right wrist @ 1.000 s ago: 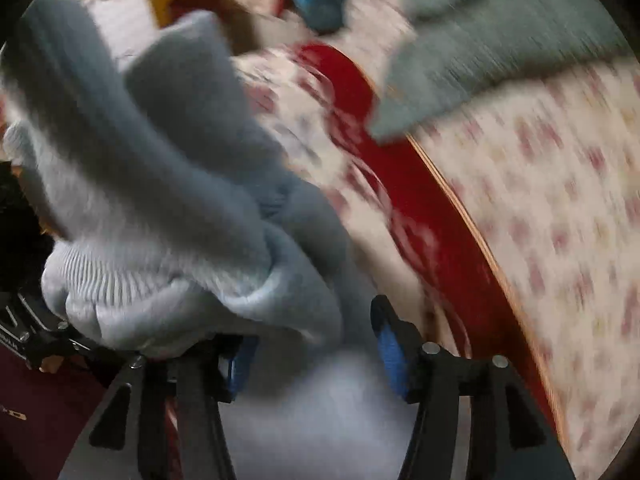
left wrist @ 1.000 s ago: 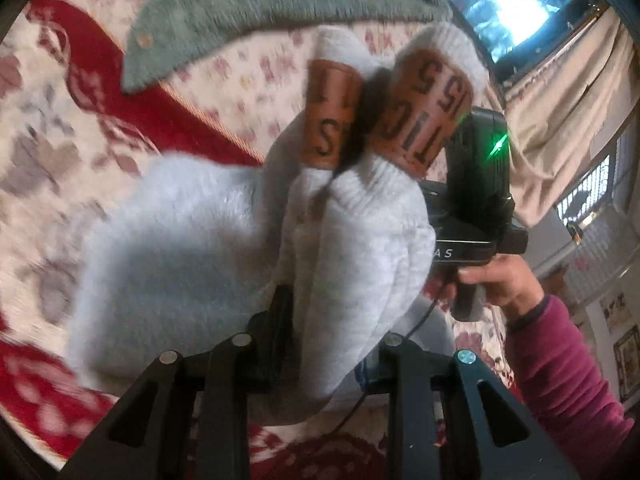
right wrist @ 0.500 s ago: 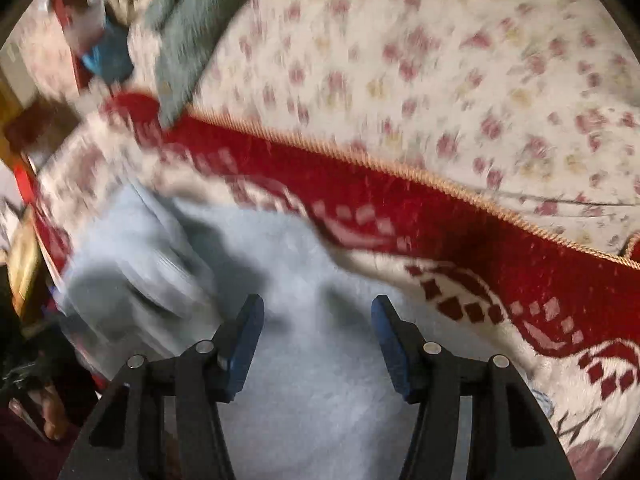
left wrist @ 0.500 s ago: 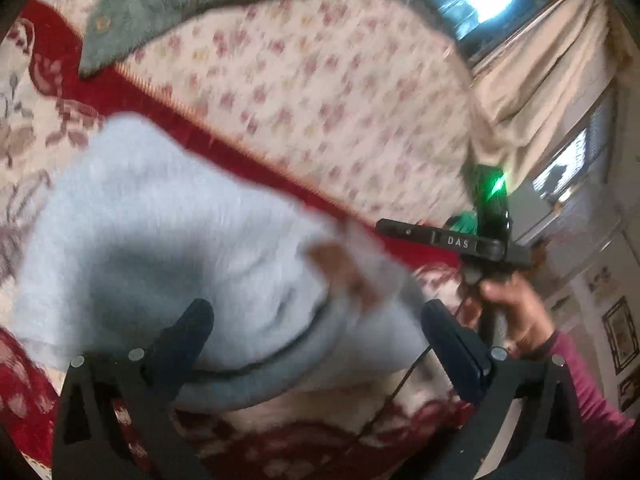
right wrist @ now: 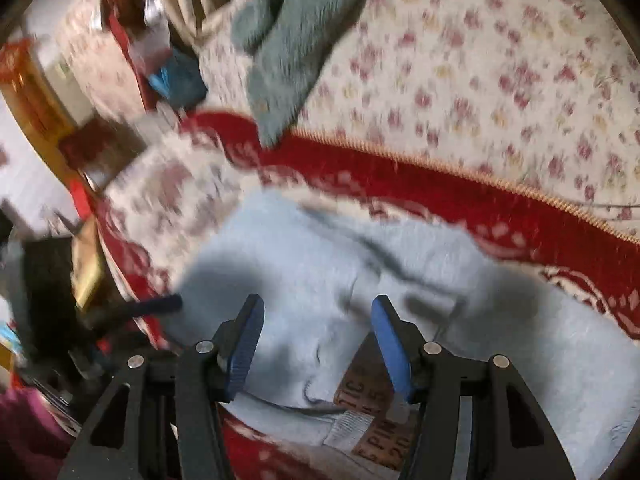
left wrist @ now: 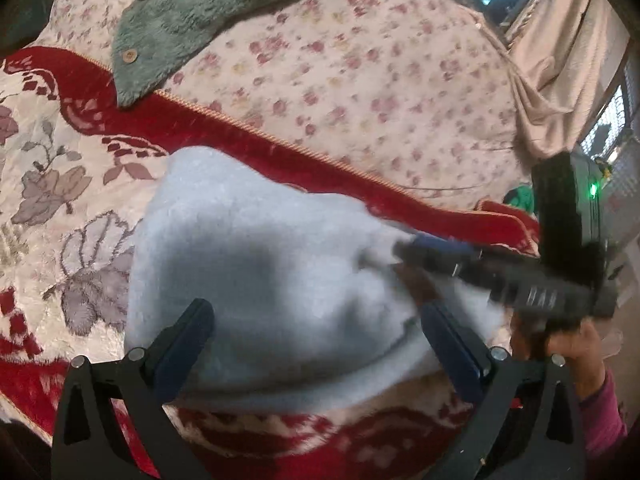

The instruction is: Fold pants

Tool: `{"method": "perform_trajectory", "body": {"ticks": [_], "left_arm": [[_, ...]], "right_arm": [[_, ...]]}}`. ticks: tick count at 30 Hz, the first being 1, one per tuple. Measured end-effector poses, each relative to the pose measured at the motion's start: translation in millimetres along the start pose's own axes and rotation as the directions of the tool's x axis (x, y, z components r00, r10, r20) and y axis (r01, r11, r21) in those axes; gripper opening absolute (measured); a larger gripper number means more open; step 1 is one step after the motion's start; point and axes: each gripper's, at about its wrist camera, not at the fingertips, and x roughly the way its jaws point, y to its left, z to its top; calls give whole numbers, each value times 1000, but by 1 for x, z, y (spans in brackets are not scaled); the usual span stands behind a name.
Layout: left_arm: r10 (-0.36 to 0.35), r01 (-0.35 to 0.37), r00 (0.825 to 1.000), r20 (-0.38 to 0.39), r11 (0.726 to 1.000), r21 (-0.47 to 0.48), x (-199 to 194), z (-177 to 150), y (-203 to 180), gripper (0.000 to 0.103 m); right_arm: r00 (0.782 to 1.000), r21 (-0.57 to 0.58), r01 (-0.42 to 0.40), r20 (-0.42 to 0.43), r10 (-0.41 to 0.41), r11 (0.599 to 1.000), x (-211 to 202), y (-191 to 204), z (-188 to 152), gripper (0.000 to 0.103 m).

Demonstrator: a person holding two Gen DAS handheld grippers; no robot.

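Fold released — soft pale-blue fleece pants (left wrist: pixel 272 280) lay doubled on the red floral blanket (left wrist: pixel 56 176).
I had let go: left gripper (left wrist: pixel 316 324) and right gripper (right wrist: pixel 316 340) both spread, empty — smoothing next, I judged.

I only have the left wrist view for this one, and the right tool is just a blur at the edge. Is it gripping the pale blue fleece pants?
Observer: No. The right tool is open, fingers apart above the pale blue fleece pants.
Reviewer: Where is the cuff?
Observer: A grey ribbed cuff with a brown lettered patch lies at the near edge, beside that tool's right finger.
Reviewer: What is off to the left?
Observer: Blurred clutter, including an orange-brown wooden edge.
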Motion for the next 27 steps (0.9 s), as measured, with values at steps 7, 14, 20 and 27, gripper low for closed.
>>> {"method": "perform_trajectory", "body": {"ticks": [7, 14, 20, 27], "left_arm": [[160, -155, 986, -35, 980, 121, 41, -15, 3, 103], [74, -74, 997, 4, 996, 52, 15, -12, 4, 103], [185, -183, 983, 2, 972, 151, 32, -28, -8, 103], [135, -137, 991, 24, 975, 173, 26, -23, -28, 103]], "right_arm": [[999, 10, 30, -13, -30, 999, 31, -27, -33, 59], [998, 121, -25, 51, 19, 992, -26, -31, -47, 60], [999, 127, 41, -11, -40, 991, -7, -39, -75, 61], [984, 240, -65, 178, 22, 969, -55, -54, -89, 61]]}}
